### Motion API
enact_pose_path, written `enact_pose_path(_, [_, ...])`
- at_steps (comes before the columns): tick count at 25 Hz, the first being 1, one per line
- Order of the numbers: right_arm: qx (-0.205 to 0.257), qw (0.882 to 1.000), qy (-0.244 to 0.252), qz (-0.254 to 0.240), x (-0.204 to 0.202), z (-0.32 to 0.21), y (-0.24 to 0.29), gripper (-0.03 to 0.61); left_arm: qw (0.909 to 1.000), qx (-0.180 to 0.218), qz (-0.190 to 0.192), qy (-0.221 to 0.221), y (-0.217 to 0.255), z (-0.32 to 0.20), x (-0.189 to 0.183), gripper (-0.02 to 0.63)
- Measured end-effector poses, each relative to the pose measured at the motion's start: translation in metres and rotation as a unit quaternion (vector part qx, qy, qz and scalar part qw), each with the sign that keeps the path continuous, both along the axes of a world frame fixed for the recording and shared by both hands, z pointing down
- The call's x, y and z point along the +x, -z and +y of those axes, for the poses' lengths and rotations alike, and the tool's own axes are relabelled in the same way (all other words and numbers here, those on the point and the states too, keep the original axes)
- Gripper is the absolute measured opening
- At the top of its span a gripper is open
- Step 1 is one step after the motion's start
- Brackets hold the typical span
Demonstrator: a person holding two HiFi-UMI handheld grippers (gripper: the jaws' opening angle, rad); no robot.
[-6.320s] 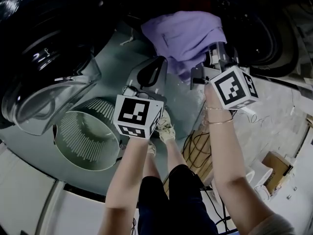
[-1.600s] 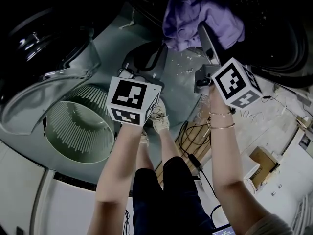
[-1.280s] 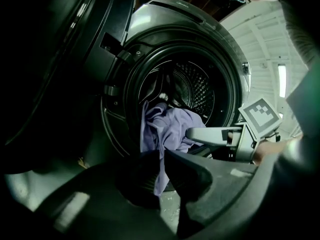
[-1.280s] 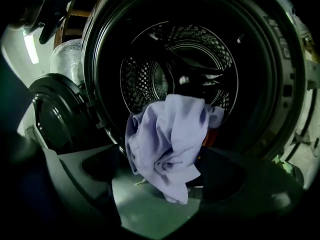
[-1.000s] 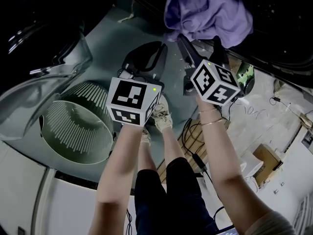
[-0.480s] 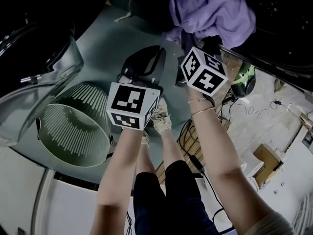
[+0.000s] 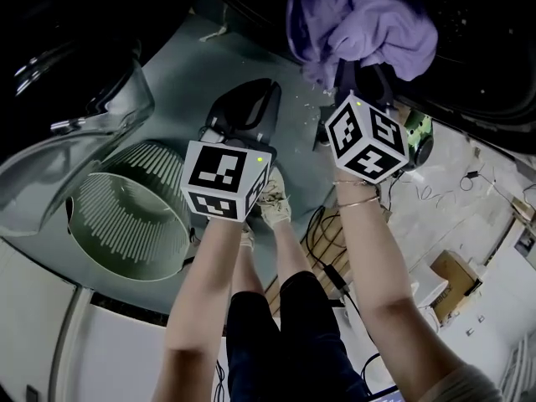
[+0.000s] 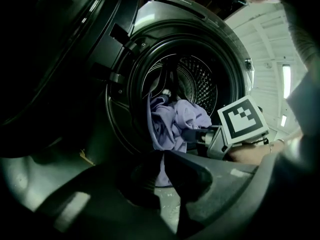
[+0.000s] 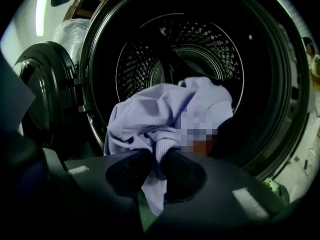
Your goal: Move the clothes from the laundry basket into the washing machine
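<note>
The purple garment [image 9: 165,114] lies half inside the washing machine [image 9: 280,109], bunched on the lower edge of the drum mouth, with a tail of cloth hanging outside over that edge. The right gripper [image 9: 159,156] has its jaws pinching a fold of that hanging part; they have just been closing, and cloth shows between them and spilling out below. The left gripper [image 8: 162,159] hovers lower and nearer the person, its jaws pressed together on nothing. The laundry basket [image 7: 126,216] stands on the floor beside the open door and looks empty.

The step in hand appears to be tucking in the loose tail. To do it well, the pinched fold should probably be lifted above the lower edge first, then carried deep toward the perforated back of the drum, and let go only once no cloth trails over the rim, where the door could trap it. The grip looks shallow, so a slow push seems safer than a fling.

1 second ago the right jaws stood wide apart just under the garment, holding nothing; now they are on it. The left gripper and the basket sit where they were.
</note>
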State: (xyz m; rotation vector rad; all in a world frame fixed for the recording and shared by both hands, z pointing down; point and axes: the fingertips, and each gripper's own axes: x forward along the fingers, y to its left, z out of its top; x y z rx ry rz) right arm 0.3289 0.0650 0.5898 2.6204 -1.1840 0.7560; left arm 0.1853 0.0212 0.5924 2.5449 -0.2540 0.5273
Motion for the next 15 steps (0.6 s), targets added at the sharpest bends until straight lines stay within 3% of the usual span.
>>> enact_pose_path(15, [0.088,0.992,-0.016,0.092,0.083,-0.055,0.11,0.087,0.9992,0.025,0.031,0.003,0.051,-0.024,0.029,0.03])
